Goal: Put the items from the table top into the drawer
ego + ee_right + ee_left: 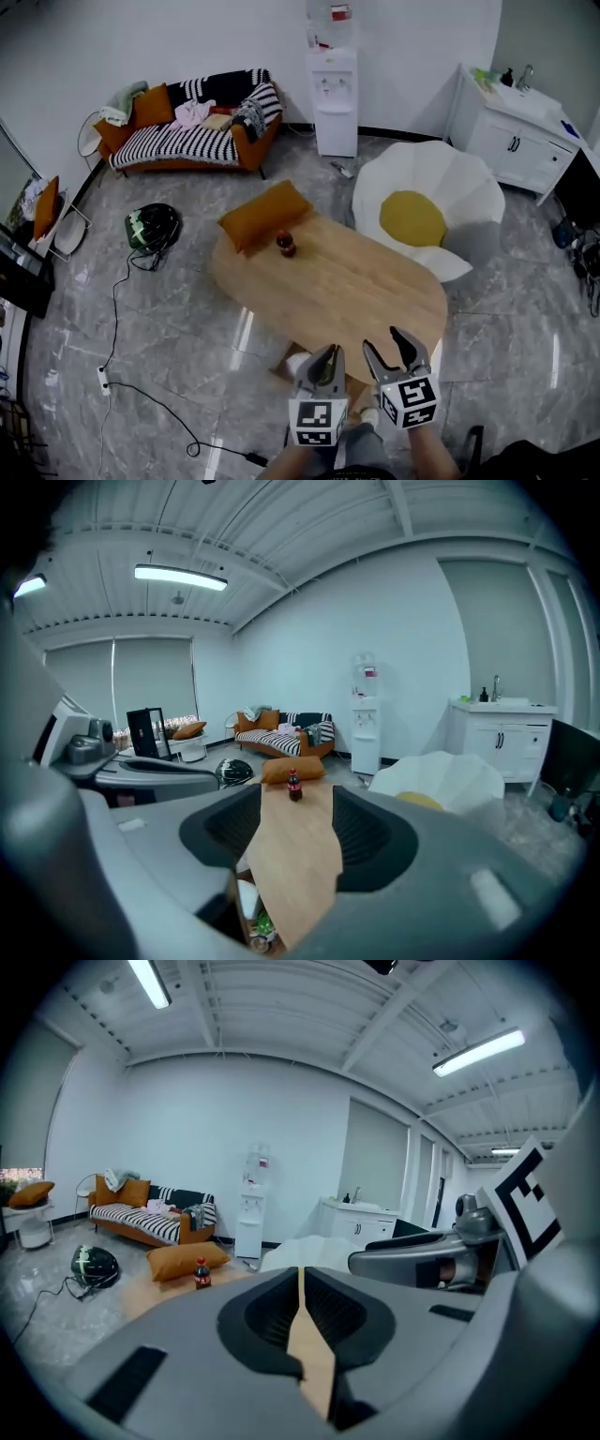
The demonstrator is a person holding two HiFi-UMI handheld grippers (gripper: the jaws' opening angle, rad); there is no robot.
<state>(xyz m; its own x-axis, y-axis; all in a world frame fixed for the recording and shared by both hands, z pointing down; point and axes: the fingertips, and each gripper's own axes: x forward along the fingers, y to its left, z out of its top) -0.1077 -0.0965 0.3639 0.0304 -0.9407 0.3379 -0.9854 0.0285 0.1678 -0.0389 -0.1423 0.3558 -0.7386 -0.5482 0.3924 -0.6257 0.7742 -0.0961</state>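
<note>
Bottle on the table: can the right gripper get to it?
Probably, with a long reach: the bottle stands at the table's far end beside the cushion. The right gripper is open at the near end, with bare wood between.

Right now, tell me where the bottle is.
Head view: the bottle stands on the table at its far end, left of centre, beside the orange cushion.
</note>
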